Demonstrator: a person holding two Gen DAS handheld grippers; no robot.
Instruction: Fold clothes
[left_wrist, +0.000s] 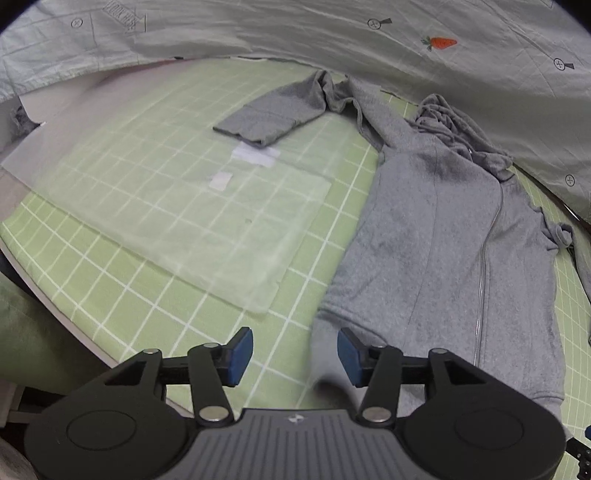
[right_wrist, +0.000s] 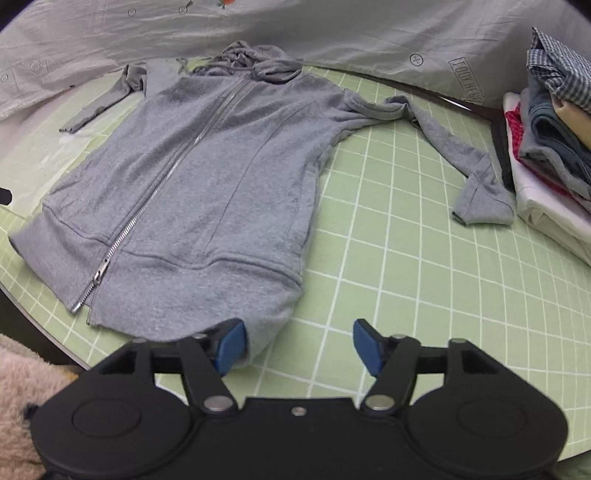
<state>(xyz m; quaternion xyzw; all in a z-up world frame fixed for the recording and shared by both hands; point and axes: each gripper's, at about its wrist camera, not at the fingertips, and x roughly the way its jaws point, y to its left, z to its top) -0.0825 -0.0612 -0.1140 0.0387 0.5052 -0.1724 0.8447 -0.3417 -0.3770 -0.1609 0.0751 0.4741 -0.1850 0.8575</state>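
Green cloth with a white grid covers the bench (right_wrist: 406, 258), and a clear plastic sheet (left_wrist: 192, 218) lies flat on its left part. Behind the bench hangs a pale printed fabric (left_wrist: 332, 40) with small carrot motifs. At the right edge sits a stack of folded clothes (right_wrist: 550, 147), a checked shirt on top.

A grey zip hoodie (right_wrist: 192, 177) lies spread front-up on the bench, zipper closed, hood bunched at the far side, both sleeves stretched outward. Its hem faces the near edge.

The left tongs (left_wrist: 295, 356) stand spread, with a blurred corner of the hem between the blue pads, not pinched. The right tongs (right_wrist: 299, 347) are spread wide too; their left pad sits against the hem's other corner.
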